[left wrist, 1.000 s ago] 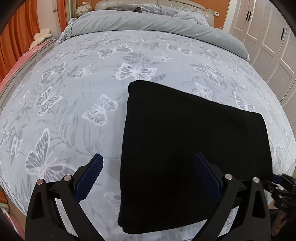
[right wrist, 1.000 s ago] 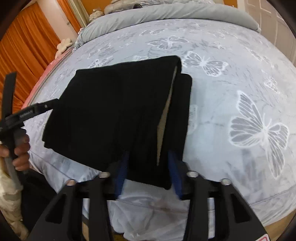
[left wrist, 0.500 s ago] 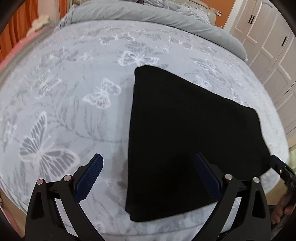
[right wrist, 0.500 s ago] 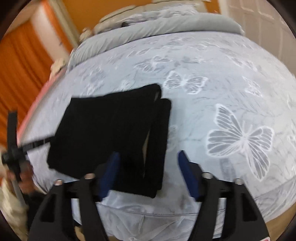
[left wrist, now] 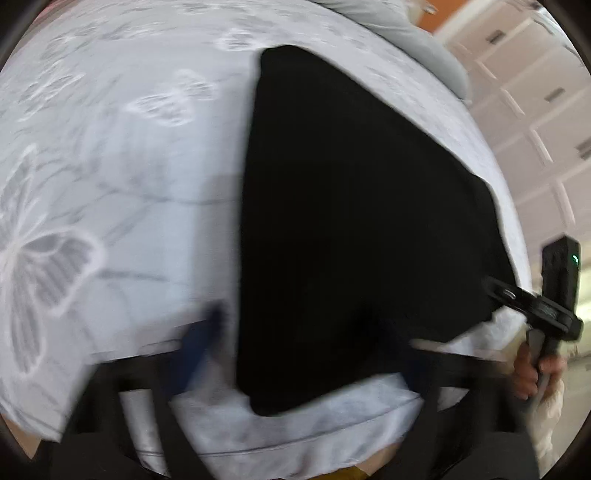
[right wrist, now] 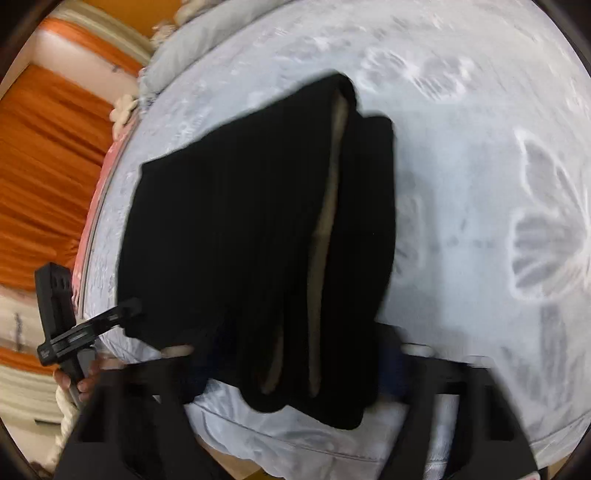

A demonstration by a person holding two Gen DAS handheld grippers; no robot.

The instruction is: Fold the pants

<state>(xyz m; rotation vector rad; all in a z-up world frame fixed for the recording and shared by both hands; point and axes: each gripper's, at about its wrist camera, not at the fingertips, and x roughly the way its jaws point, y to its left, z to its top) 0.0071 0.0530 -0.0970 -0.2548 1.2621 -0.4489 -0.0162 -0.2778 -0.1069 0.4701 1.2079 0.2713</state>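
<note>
The black pants (left wrist: pixel 351 221) lie folded in a flat stack at the near edge of the bed; in the right wrist view (right wrist: pixel 258 229) a pale lining shows between the layers. My left gripper (left wrist: pixel 299 350) is open, its blurred blue-padded fingers on either side of the stack's near left corner, not holding it. My right gripper (right wrist: pixel 295 365) is open around the near right end of the stack. Each gripper also shows in the other's view, at the stack's side corners.
The bed (left wrist: pixel 110 184) has a pale blue butterfly-print cover with its front edge close below the grippers. A grey duvet (left wrist: pixel 406 33) lies at the head. White wardrobe doors (left wrist: pixel 535 110) stand to the right, orange curtains (right wrist: pixel 48 147) to the left.
Both grippers have pulled back toward the bed's front edge and tilted, blurring the views. The right gripper, narrow around the stack a second ago, has opened wider. The pants lie still.
</note>
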